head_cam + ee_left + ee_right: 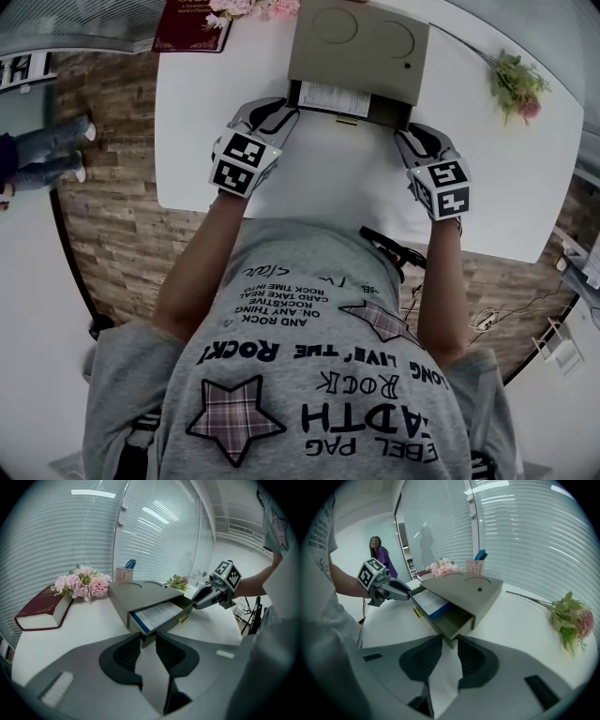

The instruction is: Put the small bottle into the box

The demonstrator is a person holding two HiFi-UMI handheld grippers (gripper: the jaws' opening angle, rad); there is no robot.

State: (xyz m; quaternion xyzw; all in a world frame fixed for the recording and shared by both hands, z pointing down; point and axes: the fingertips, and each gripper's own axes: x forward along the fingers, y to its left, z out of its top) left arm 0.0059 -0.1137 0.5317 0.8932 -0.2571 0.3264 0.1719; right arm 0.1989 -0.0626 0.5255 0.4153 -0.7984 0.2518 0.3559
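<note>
A grey-green box (356,47) is seen at the far centre of the white table (328,183), flat on its base. Its long axis is laid left-right across the table in the head view & its short axis toward the person. Its drawer (380,112) is drawn partway out on the near side, so the open end is pointed at the person's chest. A printed leaflet (333,97) w/ a blue edge is laid flat in the drawer's left part; the right part is shown bare. Two round recesses & a small dark dot are marked on the box top. The left gripper (148,638) is placed at the drawer's front-left corner & the right gripper (450,640) at its front-right corner, both angled down & inward. In each gripper view the jaws are set apart w/ the drawer corner right at the gap betw. the tips. White table is seen through the rest of the gap, and no clamp on the corner is shown. The small bottle can't be picked out in any view. A dark red book (192,23) & pink flowers (253,7) are placed at the table's far left. A woven pen cup (124,574) is set behind the box, and a flower sprig (517,84) well apart at the right. A person in a purple top (380,557) is seen in the background.
</note>
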